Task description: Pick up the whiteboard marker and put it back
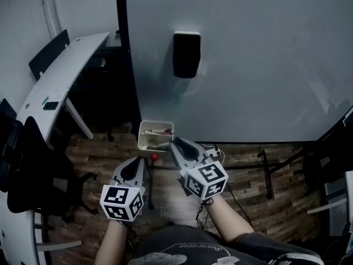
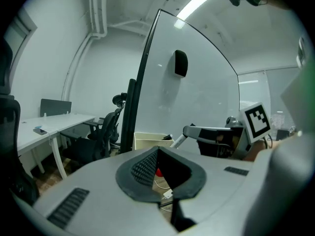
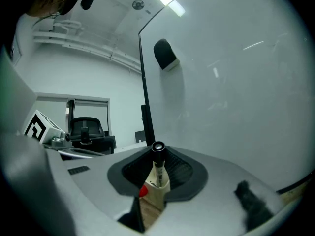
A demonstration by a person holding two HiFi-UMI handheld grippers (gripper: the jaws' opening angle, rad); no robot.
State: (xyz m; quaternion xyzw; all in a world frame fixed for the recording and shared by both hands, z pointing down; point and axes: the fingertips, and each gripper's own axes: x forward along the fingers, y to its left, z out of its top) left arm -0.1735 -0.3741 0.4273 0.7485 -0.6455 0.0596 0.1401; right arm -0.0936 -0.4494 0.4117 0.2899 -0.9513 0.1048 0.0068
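Half done, roughly: pick-up looks complete, put-back not yet. The white-barrelled whiteboard marker (image 3: 157,171) w/ a black cap sits clamped between the jaws of the right gripper (image 1: 175,146), cap end poking out past the tips; right gripper view shows both dark ribbed pads pressing on the barrel.

The left gripper (image 1: 142,162) has its tips together w/ nothing between them. Only floor and a small red object (image 1: 154,157) show through the gap behind the tips. It hangs lower-left of the other one, apart from everything.

Likely destination, judging by contents: the small cream open-top plastic box (image 1: 142,139) at the foot of the big grey-white whiteboard (image 1: 248,65), which already holds a few pens. Right gripper's tips are just beside the box's right rim in head view. From the left gripper view the marker points toward the box but hasn't gone in.

Left to do, approx: carry the marker over the opening, lower it in, open the jaws, pull back. A black rectangular eraser (image 1: 186,54) is stuck higher on the board, not involved.
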